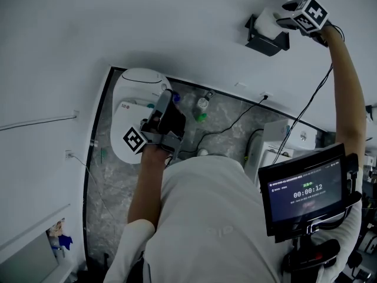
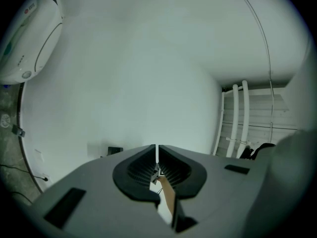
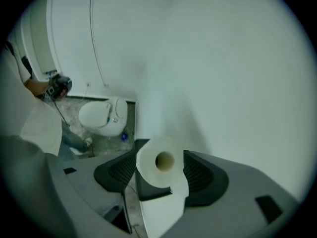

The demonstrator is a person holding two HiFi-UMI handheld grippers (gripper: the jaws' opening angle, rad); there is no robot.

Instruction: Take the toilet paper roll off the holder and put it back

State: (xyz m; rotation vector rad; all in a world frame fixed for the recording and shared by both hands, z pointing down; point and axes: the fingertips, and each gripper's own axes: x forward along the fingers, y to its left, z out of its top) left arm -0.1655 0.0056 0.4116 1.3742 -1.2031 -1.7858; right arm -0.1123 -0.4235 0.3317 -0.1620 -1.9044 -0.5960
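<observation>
The toilet paper roll (image 3: 157,168) was seated on the black wall holder (image 3: 148,190), at one o'clock in the head view, with its loose sheet hung toward six o'clock. The right gripper (image 3: 159,155) was positioned around it with jaws spread and a gap left at three o'clock, so the roll was judged released and borne by the holder. The left gripper (image 2: 157,155) was held idle, jaws pressed together on nothing.

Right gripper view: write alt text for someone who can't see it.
A white toilet paper roll, tail hanging down, sits on a black wall holder between the right gripper's open jaws. A white toilet stands on the floor below, to the left.
</observation>
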